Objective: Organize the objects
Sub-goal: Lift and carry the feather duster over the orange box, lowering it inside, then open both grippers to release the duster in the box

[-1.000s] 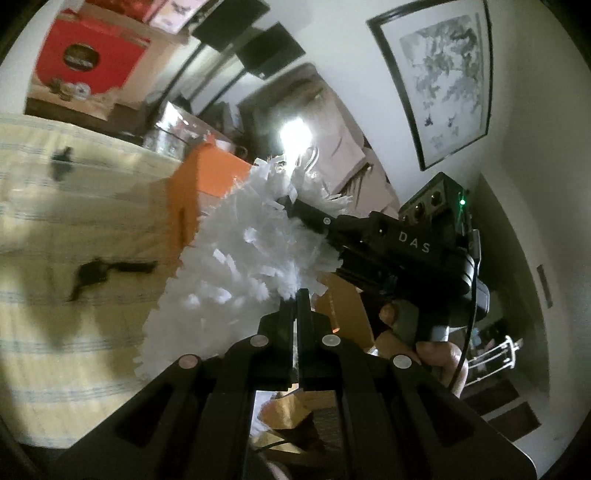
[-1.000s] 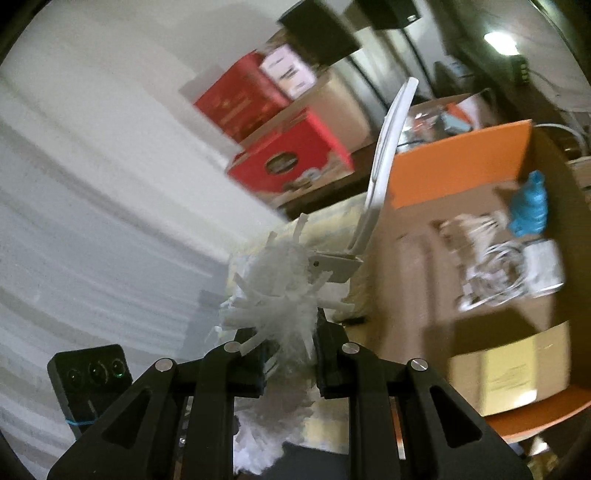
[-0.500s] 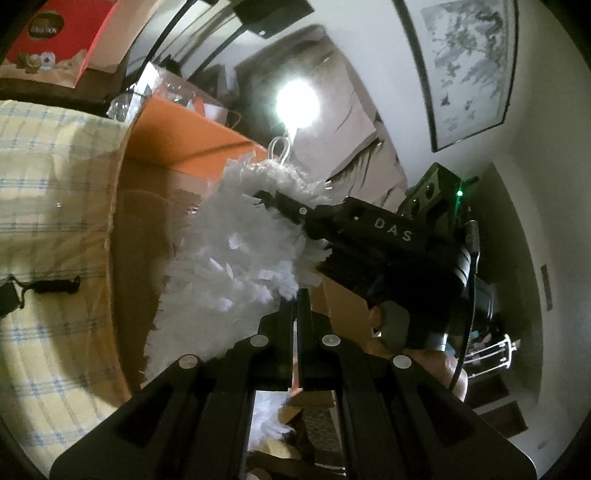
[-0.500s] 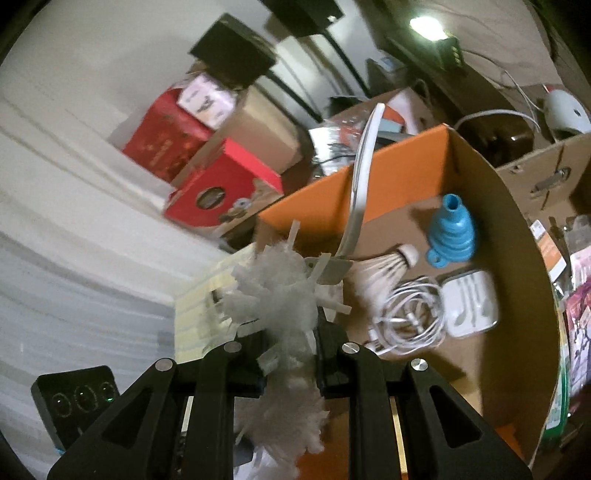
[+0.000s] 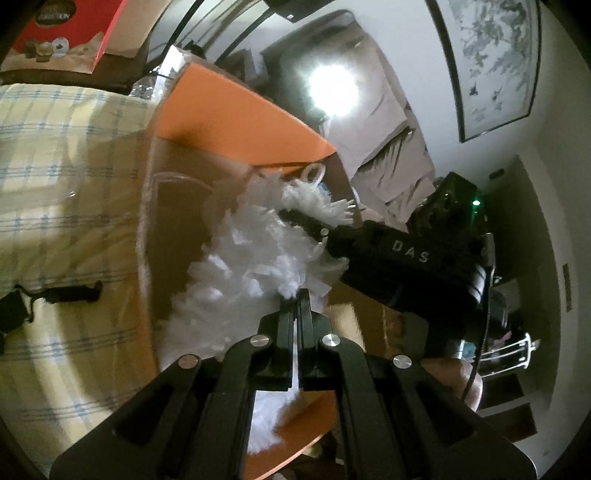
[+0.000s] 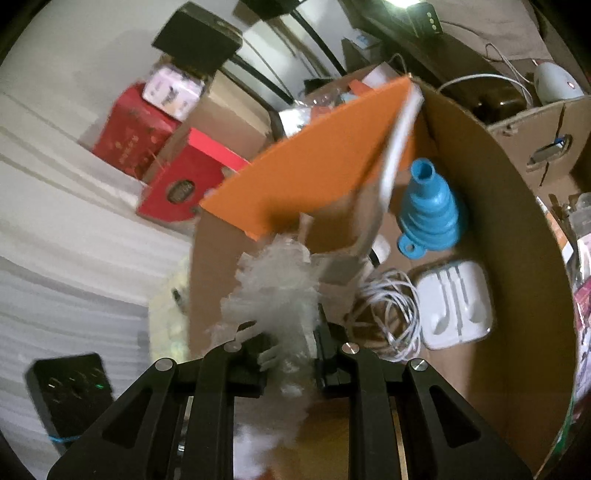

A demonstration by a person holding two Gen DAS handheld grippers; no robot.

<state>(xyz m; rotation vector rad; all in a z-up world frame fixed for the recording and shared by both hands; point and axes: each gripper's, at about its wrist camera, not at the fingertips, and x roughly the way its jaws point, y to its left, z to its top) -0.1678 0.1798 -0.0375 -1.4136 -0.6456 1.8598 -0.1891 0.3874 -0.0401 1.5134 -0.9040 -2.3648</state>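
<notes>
The letters "DAS" are showing in pale print on the side of the right gripper [image 5: 332, 229] as the left wrist view sees it; the printing on the red box [image 5: 70, 33] far up and to the left of the left gripper [image 5: 298, 295] is reading backwards and cannot be made out, and the round dark label on the red box [image 6: 184, 184] in the right wrist view is too blurred to read. The left gripper is keeping its fingers pressed together, with only a thin sliver between the tips, pinching the near edge of the white feather duster [image 5: 258, 258] just ahead of it. The right gripper [image 6: 288, 354] is clamping the fluffy head of the same duster [image 6: 280, 291] between narrowly parted fingers, with the duster's pale handle [image 6: 397, 144] running up and away ahead of it, smeared by motion. The duster is hanging inside the open orange cardboard box [image 6: 517, 221], over its brown floor. To the right of the right gripper, on the box floor, a blue funnel [image 6: 432, 206], a coil of white cable [image 6: 395, 317] and a white earphone case [image 6: 458, 302] are lying close together. To the left of the left gripper a yellow checked cloth [image 5: 66, 184] is spreading out with a black strap [image 5: 70, 293] on it. The lower part of the duster is disappearing behind both grippers' frames, and a hand [image 5: 469, 380] is only partly showing under the right gripper's body.
</notes>
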